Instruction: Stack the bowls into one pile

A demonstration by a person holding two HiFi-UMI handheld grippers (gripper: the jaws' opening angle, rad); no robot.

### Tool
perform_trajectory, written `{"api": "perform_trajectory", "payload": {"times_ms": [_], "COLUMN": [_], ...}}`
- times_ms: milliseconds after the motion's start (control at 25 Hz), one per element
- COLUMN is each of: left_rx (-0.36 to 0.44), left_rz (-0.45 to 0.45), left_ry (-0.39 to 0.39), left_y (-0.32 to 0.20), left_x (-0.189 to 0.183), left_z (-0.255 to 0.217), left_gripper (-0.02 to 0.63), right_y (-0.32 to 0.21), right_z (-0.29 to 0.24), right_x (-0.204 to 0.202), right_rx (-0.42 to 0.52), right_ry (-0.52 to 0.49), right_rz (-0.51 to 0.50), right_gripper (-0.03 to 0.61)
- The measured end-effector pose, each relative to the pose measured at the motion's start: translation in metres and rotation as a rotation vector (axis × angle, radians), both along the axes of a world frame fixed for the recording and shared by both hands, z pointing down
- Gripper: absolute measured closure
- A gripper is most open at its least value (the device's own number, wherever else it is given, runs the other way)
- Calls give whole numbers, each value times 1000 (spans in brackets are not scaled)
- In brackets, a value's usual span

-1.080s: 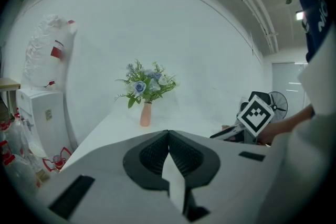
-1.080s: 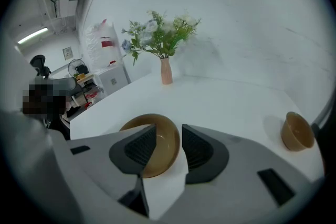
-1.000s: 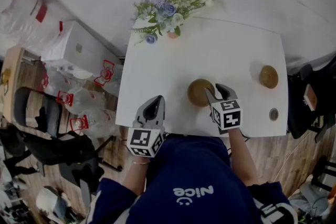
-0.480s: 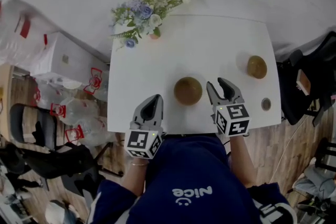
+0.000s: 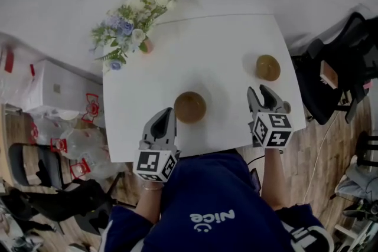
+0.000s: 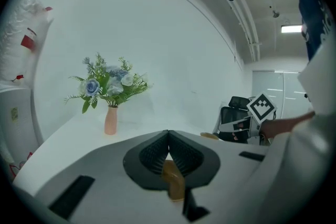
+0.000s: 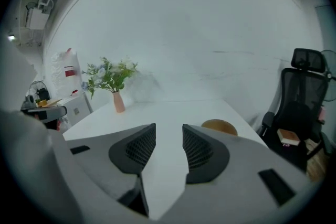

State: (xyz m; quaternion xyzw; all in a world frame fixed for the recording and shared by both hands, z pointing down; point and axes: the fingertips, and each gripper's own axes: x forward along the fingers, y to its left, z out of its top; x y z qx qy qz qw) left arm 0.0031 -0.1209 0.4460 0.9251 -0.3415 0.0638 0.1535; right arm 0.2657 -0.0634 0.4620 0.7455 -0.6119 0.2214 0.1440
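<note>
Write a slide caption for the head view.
Two round brown bowls apart on white table; left gripper shut, right gripper open.

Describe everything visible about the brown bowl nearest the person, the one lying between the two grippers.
The bowl is round and brown with a smooth, faintly glossy surface; its material cannot be told. It sits level on the white table, close to the front edge, between the left gripper and the right gripper, nearer the left one. Neither gripper touches it; only the table does.
</note>
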Motion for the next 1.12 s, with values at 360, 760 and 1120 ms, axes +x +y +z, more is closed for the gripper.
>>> {"api": "perform_trajectory", "payload": {"times_ms": [360, 760, 1120], "left_rx": [9, 9, -7], "left_rz": [25, 24, -27], "left_ry": [5, 6, -14], "left_y": [-5, -8, -13], "left_x": [31, 60, 73], "left_z": [-14, -23, -19], "left_gripper": [597, 597, 597], "right_y": [14, 6, -12], "right_z": [-2, 38, 83], "right_x": [93, 159, 196], "right_rx": [-17, -111, -204], "right_ry": [44, -3, -86], "right_rz": [152, 199, 176], "right_gripper": [403, 403, 405]}}
